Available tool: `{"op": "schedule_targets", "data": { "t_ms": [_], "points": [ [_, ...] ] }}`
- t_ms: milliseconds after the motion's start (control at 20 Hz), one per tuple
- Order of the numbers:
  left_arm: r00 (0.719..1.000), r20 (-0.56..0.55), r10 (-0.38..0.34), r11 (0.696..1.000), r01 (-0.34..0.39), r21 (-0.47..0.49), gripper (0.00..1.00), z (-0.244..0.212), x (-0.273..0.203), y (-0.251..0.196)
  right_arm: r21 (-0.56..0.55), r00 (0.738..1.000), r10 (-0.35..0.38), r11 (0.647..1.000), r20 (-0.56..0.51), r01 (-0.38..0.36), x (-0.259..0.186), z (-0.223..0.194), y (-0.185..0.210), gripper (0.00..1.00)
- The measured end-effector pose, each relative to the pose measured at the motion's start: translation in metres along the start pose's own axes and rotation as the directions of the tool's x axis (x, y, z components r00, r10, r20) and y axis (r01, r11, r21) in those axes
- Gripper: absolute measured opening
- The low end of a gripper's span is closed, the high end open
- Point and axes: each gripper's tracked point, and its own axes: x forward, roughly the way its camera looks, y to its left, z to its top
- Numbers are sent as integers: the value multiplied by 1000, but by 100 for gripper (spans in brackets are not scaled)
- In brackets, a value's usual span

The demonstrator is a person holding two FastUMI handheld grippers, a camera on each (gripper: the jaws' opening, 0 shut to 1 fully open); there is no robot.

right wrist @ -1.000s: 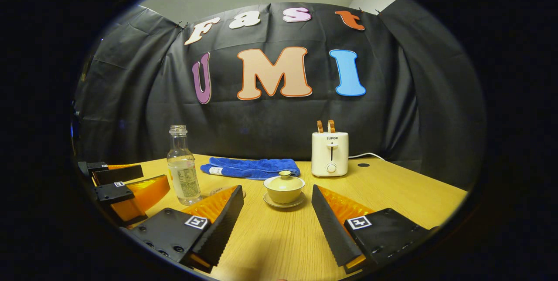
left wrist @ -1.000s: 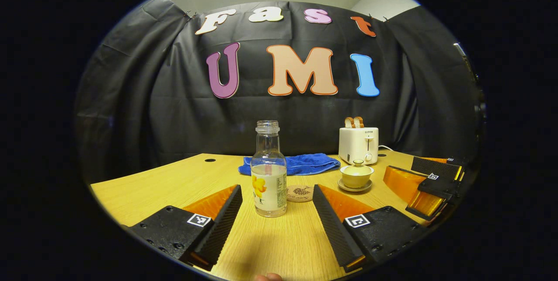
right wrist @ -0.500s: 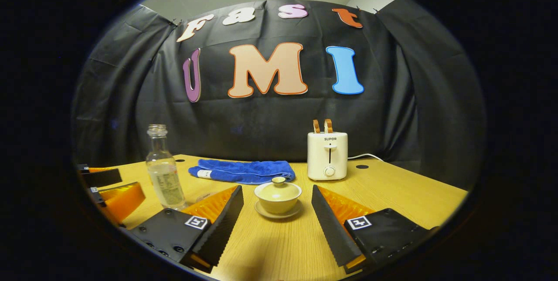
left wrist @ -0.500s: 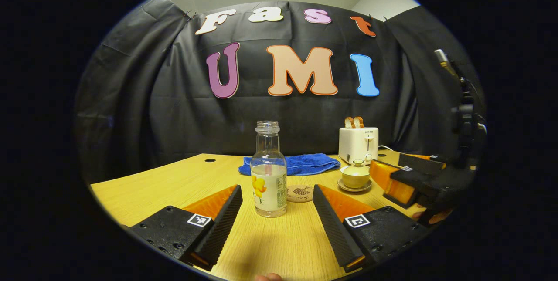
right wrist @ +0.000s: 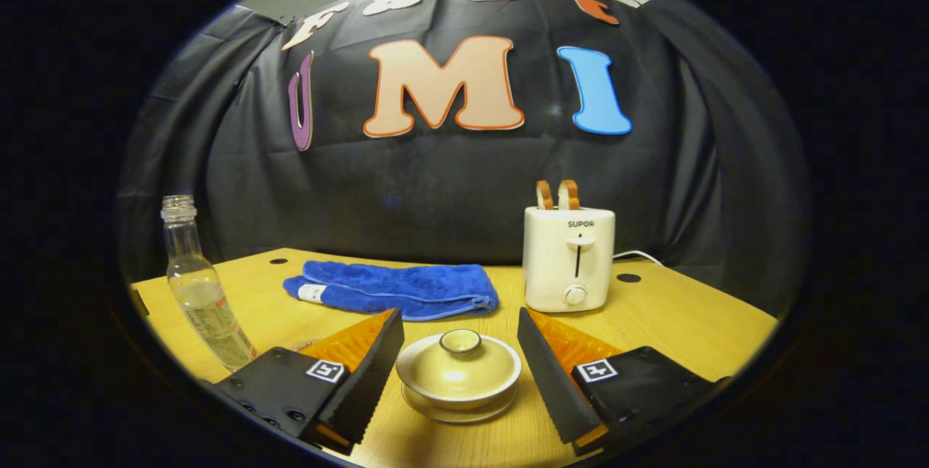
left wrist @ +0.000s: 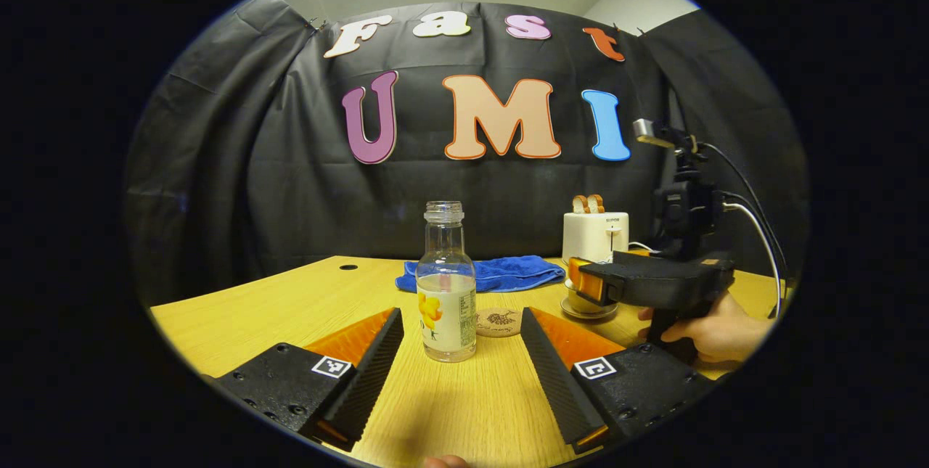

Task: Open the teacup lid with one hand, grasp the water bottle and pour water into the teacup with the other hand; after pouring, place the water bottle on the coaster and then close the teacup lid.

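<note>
A clear uncapped water bottle point(left wrist: 447, 286) with a flower label stands upright on the wooden table point(left wrist: 290, 308), just beyond my open left gripper point(left wrist: 461, 330) and centred between its fingers. A round coaster point(left wrist: 498, 322) lies right behind the bottle. The yellow teacup point(right wrist: 459, 374) sits on its saucer with the lid point(right wrist: 459, 341) on, between the fingers of my open right gripper point(right wrist: 459, 337), untouched by either. In the left gripper view the right gripper point(left wrist: 580, 283), held by a hand point(left wrist: 715, 334), hangs in front of the teacup point(left wrist: 580, 302). The bottle point(right wrist: 199, 286) stands at the left in the right gripper view.
A folded blue towel point(right wrist: 395, 289) lies at the back of the table. A white toaster point(right wrist: 568, 257) with two slices of toast stands at the back right, its cord trailing right. Small round holes point(right wrist: 628, 278) mark the tabletop.
My right gripper has moved forward and lower, so the teacup now sits between its fingers. The left gripper and the bottle have stayed put.
</note>
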Motion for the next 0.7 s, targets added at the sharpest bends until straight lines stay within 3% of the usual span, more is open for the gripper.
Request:
{"op": "schedule_targets", "data": {
  "t_ms": [50,150,200,300,500,700],
  "points": [
    [1000,0,0,1000,0,0,95,0,1,0,-8,1000,2,1000,-6,-2,4,-1,-1,99],
    [1000,0,-1,1000,1,0,95,0,1,0,-4,999,8,1000,-31,-8,12,-4,-3,95],
    [1000,0,-1,1000,1,0,95,-1,1,0,2,999,12,1000,-44,-12,15,-5,-2,100],
    [1000,0,-2,1000,2,0,95,-1,1,0,18,998,14,1000,-63,-13,20,-8,-4,94],
    [1000,1,-2,1000,2,0,95,-1,1,0,0,998,18,1000,-65,-18,25,-8,-2,66],
    [1000,0,-2,1000,2,1,95,-1,1,1,-17,996,35,999,-88,-36,30,-12,4,65]
  ]
}}
